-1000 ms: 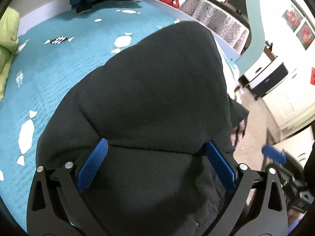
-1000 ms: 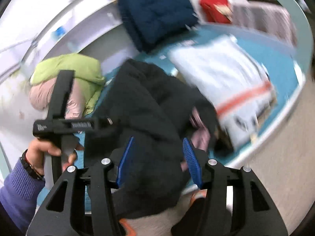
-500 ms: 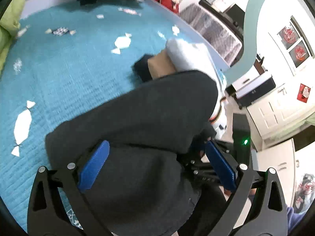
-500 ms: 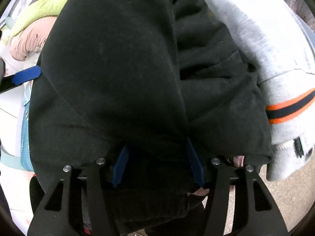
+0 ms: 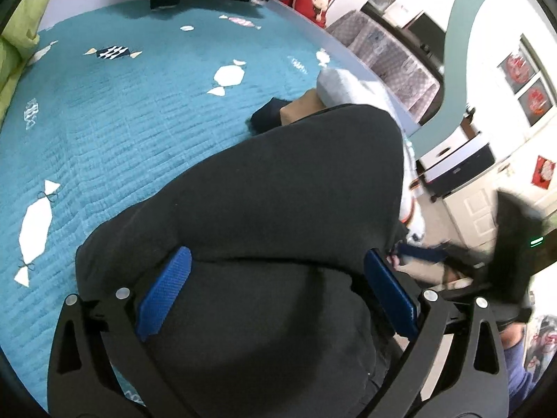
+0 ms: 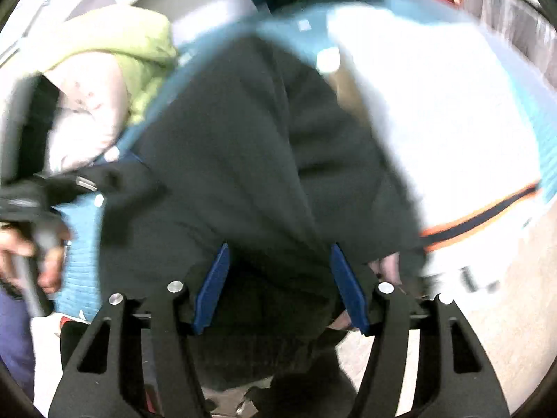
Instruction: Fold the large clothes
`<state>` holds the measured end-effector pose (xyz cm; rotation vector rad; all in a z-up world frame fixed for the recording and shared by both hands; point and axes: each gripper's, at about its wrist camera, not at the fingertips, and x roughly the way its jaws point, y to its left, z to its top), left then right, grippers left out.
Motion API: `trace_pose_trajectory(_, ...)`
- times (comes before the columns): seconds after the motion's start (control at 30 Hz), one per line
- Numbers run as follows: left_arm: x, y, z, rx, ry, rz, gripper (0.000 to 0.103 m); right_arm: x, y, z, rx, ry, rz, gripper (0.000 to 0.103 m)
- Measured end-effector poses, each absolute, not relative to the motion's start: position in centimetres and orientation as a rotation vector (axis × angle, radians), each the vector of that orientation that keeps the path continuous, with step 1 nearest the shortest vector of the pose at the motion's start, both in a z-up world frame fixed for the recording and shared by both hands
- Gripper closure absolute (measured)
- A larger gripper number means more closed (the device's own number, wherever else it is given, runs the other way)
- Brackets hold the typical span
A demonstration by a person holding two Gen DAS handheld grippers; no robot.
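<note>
Both wide apart — left gripper (image 5: 275,289) and right gripper (image 6: 280,287) straddle the black garment (image 5: 278,202), unclenched.

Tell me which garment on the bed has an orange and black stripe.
The light grey top, lying beside the black garment; the black one, between both grippers' fingers, is plain.

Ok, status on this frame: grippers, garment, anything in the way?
Left gripper open, black garment bunched between its fingers. Right gripper open, same garment draped across. Folded grey garment lies right beside it on the teal bedspread.
</note>
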<state>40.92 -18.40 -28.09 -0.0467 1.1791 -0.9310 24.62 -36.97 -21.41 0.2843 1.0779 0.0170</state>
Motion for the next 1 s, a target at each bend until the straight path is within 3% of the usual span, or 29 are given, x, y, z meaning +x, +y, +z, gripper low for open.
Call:
trace_pose_trajectory(0.07,40.6,-17.8,-28.0,-0.067,1.161,-0.949,0.005,23.7,-36.4,-18.5,0.253,0.990,0.026,0.047)
trace_pose_trajectory(0.1,40.3,-17.7,-27.8,-0.069,1.156,-0.951,0.005,23.9,-36.3,-17.6,0.243,0.963,0.043,0.069)
trace_pose_trajectory(0.13,40.1,-17.6,-27.7,-0.068,1.150,-0.951,0.005,24.1,-35.8,-17.3,0.230,0.939,0.061,0.083)
trace_pose_trajectory(0.2,39.5,-17.5,-27.6,-0.057,1.136,-0.952,0.005,26.4,-34.6,-17.6,0.187,0.954,0.105,0.102)
trace_pose_trajectory(0.37,38.9,-17.3,-27.6,-0.025,1.108,-0.950,0.005,33.2,-32.0,-21.7,0.010,1.109,0.088,0.102)
trace_pose_trajectory(0.5,39.6,-17.9,-28.7,-0.025,1.129,-0.955,0.005,37.3,-33.1,-29.4,0.139,1.390,0.152,0.102)
trace_pose_trajectory(0.7,41.1,-19.5,-30.2,0.047,1.126,-0.928,0.005,39.3,-35.4,-31.8,0.344,1.432,0.184,0.103)
trace_pose_trajectory(1.0,42.5,-20.7,-31.2,0.052,1.126,-0.913,0.005,40.2,-35.4,-33.4,0.338,1.388,0.126,0.103)
